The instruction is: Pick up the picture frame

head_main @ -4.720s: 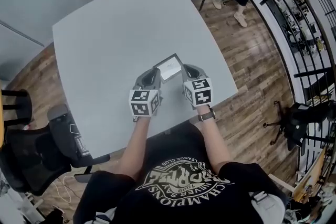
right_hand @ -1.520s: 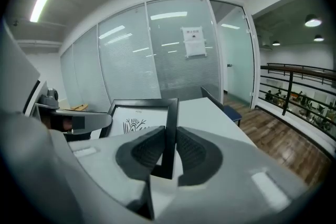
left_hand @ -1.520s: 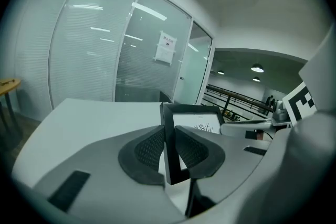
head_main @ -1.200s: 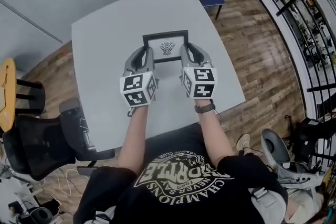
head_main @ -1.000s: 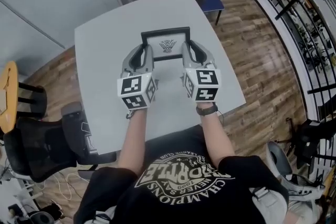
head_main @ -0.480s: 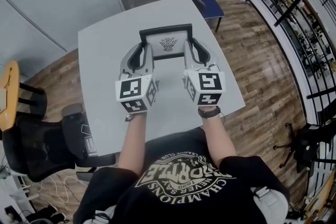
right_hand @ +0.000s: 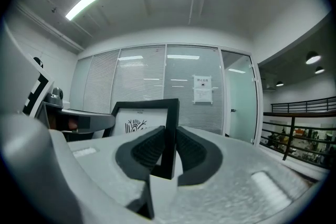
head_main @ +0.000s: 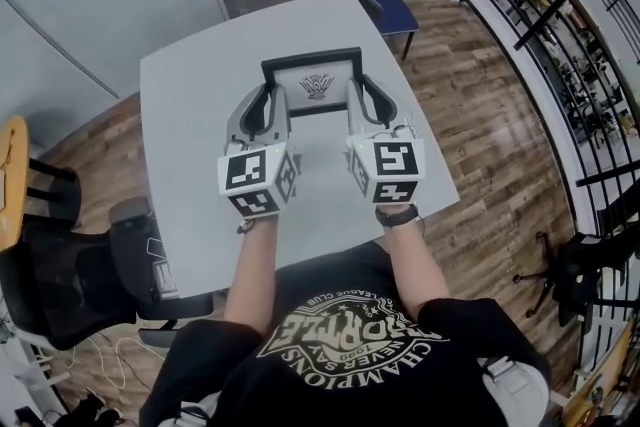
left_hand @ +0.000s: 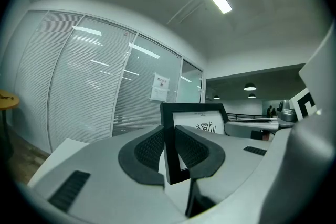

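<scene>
We hold the frame upright over the far half of the table, its picture side turned toward us: a black border round a white mat with a small dark emblem. The left gripper is clenched on the frame's left bar, its dark ribbed pads pressing both faces near the lower corner. The right gripper grasps the right bar the same way, pads tight on either face. Both grippers point level and away from us, side by side with a gap between them. A blue chair stands past the table's far corner, and a black chair stands at our left.
</scene>
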